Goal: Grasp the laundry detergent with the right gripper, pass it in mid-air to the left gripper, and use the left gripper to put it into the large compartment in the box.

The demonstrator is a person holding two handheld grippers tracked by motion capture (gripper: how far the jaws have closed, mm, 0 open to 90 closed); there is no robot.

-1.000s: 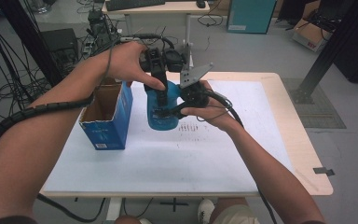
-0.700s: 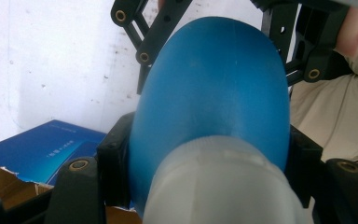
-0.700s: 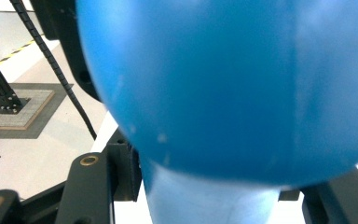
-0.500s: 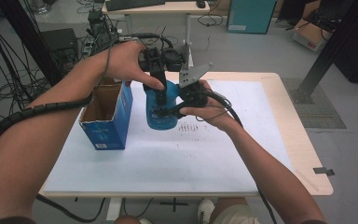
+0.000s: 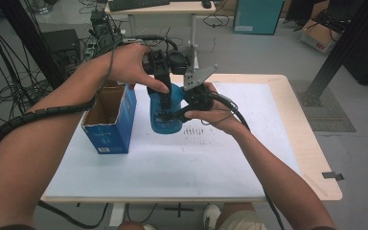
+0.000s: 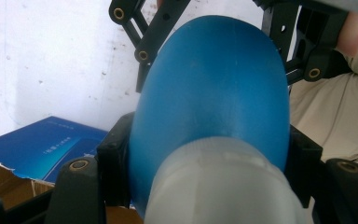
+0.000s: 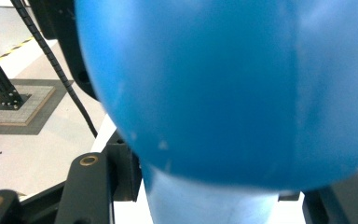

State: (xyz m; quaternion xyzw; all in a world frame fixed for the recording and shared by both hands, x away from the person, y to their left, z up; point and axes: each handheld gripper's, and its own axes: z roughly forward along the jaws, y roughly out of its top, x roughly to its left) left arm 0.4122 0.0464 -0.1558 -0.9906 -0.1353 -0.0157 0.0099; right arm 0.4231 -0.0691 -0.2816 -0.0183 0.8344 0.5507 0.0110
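High view: the blue bottle [image 5: 165, 115] is held above the table [image 5: 287, 143], pinched at its top by the left gripper [image 5: 160, 88] and on its side by the right gripper [image 5: 179, 112]. Both pairs of fingers are pressed tight against it. Just beside the left fingers, an open blue box [image 5: 110, 120] is seen; its contents and printing cannot be made out.

Even, bright indoor light, soft faint shadows on table [image 5: 249, 158], both gripper views close-range and blurred, high view slightly soft
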